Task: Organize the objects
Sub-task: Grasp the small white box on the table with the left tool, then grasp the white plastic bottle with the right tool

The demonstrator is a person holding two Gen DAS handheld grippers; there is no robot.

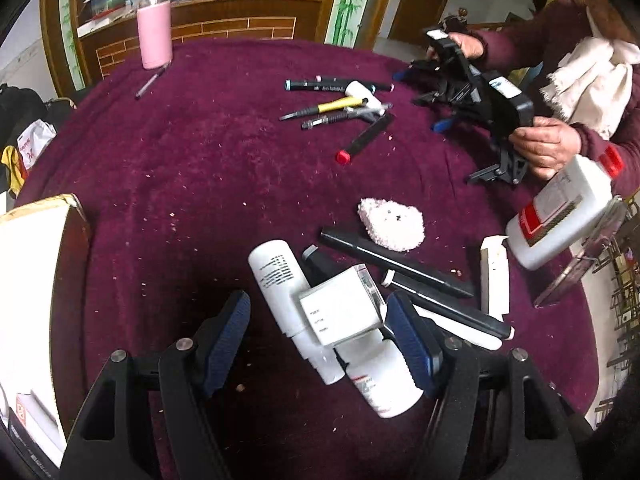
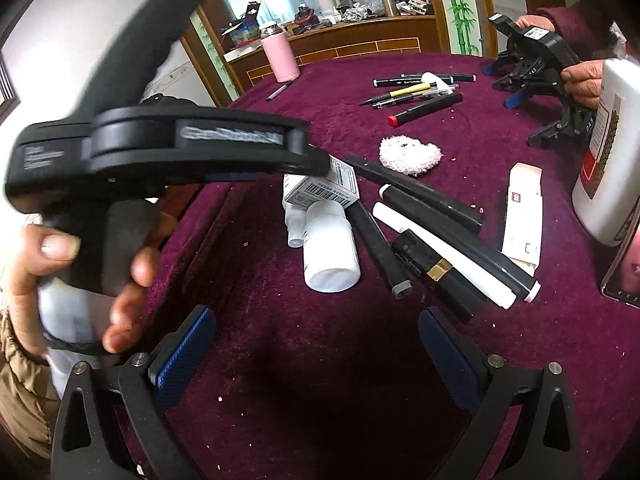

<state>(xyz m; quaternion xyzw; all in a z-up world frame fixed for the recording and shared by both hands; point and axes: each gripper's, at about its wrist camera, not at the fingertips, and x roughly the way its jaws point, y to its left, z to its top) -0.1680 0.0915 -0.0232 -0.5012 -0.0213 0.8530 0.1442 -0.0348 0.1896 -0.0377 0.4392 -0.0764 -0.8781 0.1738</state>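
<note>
The left gripper (image 1: pixel 318 334) is spread wide around a small white box (image 1: pixel 340 310) lying on white bottles (image 1: pixel 280 280), its pads not pressing it. The right gripper (image 2: pixel 316 344) is also wide apart, holding nothing, with a bottle (image 2: pixel 330 246) at twelve o'clock on the purple cloth (image 2: pixel 280 360).

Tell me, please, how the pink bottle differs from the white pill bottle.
The pink bottle stands upright at the table's far edge; the white pill bottle lies on its side in the near pile. The pink bottle stands apart; the pill bottle touches a small box. Both rest on the maroon cloth.

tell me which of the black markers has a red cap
The black marker lying alone just below the far pen pile; its red cap points toward the camera, while the others show grey, white or pink ends.
</note>
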